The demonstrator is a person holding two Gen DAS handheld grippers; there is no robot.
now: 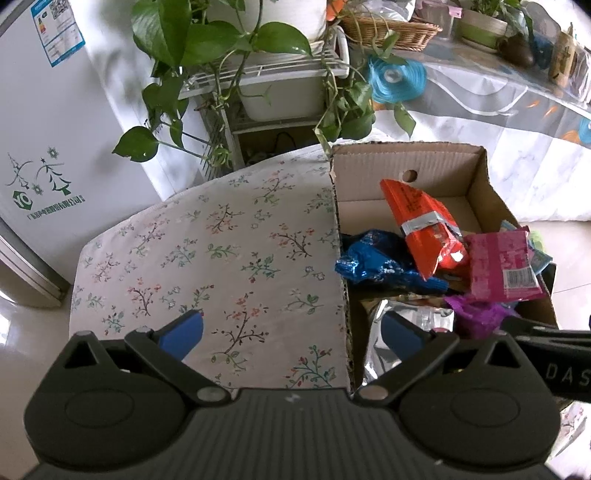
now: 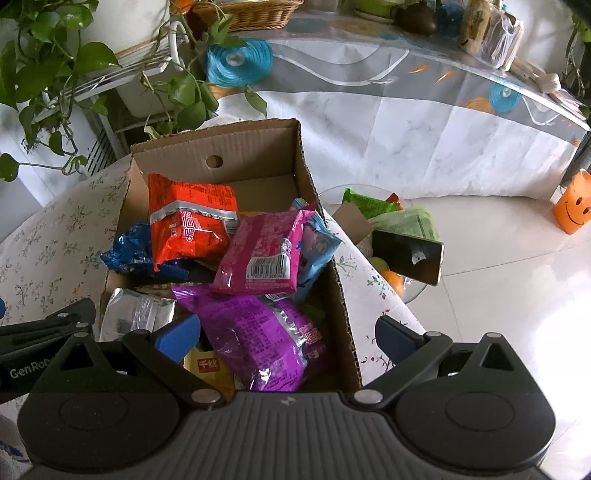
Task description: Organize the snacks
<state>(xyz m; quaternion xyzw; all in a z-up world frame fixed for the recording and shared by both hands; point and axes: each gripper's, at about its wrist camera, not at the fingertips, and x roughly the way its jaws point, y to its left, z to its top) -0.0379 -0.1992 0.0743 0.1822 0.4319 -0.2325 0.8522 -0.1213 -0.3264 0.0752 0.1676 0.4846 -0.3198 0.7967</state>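
Snack packets fill a cardboard box (image 2: 310, 206) on a flowered cloth (image 1: 207, 251): an orange packet (image 2: 188, 221) on top, pink (image 2: 262, 251) and purple (image 2: 251, 332) ones nearer. Both the left gripper (image 1: 291, 332) and right gripper (image 2: 288, 332) hover wide open, empty, over the box's near end.

off to my left stands a white fridge (image 1: 44, 147) beside a trailing green plant (image 1: 207, 48) on a white rack (image 1: 266, 70). a wicker basket (image 2: 247, 13) sits on the clothed table behind. an orange smiling bucket (image 2: 572, 206) rests on the shiny floor (image 2: 498, 277).
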